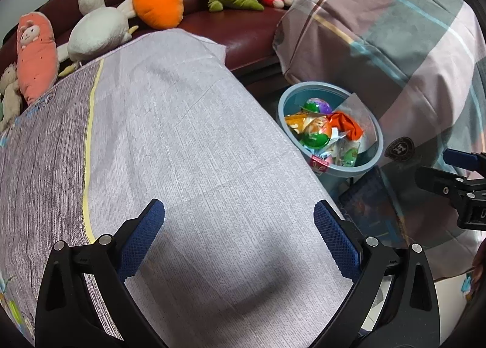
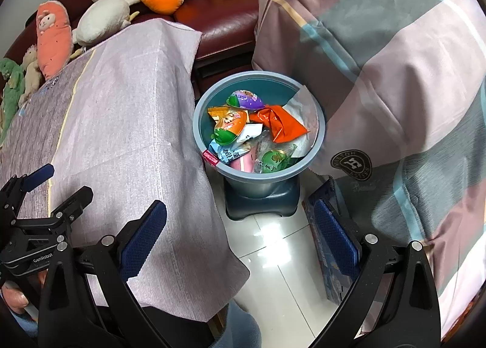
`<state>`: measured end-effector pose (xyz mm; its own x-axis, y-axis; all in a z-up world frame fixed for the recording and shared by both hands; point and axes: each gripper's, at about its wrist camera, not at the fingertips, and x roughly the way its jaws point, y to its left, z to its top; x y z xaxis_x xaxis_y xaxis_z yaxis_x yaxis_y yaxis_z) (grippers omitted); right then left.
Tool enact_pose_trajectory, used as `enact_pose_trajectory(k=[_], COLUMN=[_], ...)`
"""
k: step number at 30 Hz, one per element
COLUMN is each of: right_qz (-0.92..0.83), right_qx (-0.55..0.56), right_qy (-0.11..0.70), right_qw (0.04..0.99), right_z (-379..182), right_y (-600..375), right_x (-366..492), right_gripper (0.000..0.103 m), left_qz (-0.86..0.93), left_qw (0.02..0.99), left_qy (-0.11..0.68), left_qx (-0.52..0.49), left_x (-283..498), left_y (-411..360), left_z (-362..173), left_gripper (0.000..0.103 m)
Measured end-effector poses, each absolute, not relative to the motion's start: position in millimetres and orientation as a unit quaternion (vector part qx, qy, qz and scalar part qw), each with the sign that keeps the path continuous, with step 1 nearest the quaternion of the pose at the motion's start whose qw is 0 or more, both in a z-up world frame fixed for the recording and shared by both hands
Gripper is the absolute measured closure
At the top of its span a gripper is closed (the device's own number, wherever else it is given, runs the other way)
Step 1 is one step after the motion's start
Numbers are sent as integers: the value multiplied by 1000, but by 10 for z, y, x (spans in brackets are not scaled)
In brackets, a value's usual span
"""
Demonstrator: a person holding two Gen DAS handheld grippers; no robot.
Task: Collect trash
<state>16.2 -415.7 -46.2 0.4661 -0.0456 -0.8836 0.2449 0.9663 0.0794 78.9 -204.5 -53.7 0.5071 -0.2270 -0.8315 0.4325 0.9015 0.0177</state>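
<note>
Looks mostly done from here. Going left to right: the tablecloth (image 1: 182,135) fills the left and middle of the frame with no trash I can spot on it. My left gripper (image 1: 239,232) hangs over it, fingers wide, holding nothing. Right gripper (image 2: 240,235) is spread and empty too. The wrappers (image 2: 258,129) sit in the bin (image 2: 319,135), center-right, squeezed between the cloth's edge and the plaid cover (image 2: 395,74). The only open room is the floor (image 2: 273,257) below it.

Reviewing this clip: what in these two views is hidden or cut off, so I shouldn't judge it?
- Bottom of the bin: both views, buried under wrappers.
- Table under the cloth: both views, fully covered.
- Flat box beside the bin: right view, partly behind the right gripper; left view, dark.
- Floor under the table: cloth overhang hides it.
- Left gripper: open, holding nothing.
</note>
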Motion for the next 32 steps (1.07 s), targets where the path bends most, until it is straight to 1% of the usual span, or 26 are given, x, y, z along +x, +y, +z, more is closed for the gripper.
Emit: enact_pose_trajectory(k=[18,29,32], right_qz=[-86,-83,-86], right_qx=[96,88,83], right_qy=[525,523,521], right_qw=[841,844,845], right_z=[-601,-574,-557], right_y=[-4163,-4127,-4116], right_x=[326,356,350], right_gripper=[9,9,7], left_qz=[-184,-177,-170], left_qw=[857,861,864], left_qy=[467,461,459], left_qx=[118,119,119], left_x=[891,896,887], left_y=[-2046,-2025,-2011], left_z=[-649,-612,-593], left_gripper=[4,4,4])
